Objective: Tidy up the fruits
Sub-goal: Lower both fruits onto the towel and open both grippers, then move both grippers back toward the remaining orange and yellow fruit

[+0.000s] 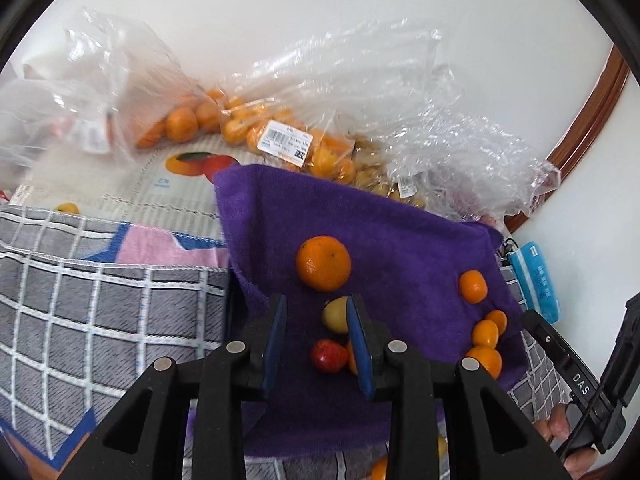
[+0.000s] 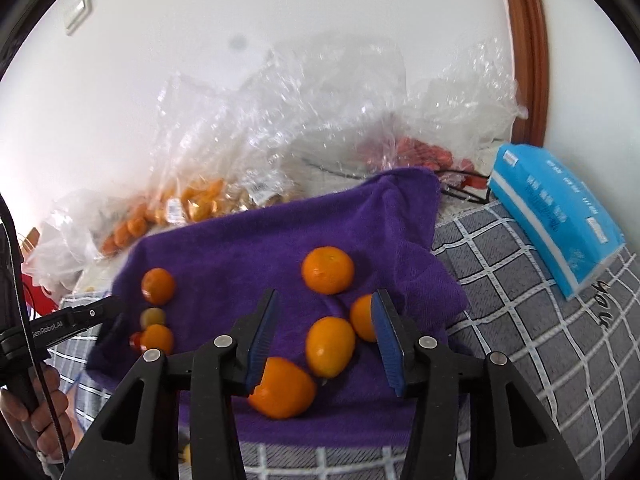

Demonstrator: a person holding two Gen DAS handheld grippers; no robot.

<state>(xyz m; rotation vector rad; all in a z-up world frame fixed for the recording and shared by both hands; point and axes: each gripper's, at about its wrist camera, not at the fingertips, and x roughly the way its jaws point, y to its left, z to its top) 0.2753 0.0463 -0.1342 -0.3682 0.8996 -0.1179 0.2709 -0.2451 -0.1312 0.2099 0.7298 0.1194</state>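
Observation:
A purple towel (image 1: 392,240) (image 2: 248,248) lies on a grey checked cloth and carries loose fruit. In the left wrist view my left gripper (image 1: 318,308) is open above the towel, with a large mandarin (image 1: 323,263) just ahead, a yellow fruit (image 1: 335,314) by its right finger and a red strawberry (image 1: 329,356) between the fingers. In the right wrist view my right gripper (image 2: 326,300) is open and empty over small oranges (image 2: 330,346); a mandarin (image 2: 328,270) lies ahead. The left gripper (image 2: 116,308) shows at the left there.
Clear plastic bags of mandarins (image 1: 248,124) (image 2: 192,204) and other fruit lie along the white wall behind the towel. A blue tissue pack (image 2: 556,208) (image 1: 536,280) lies to the right. The grey checked cloth (image 1: 100,312) spreads to the left.

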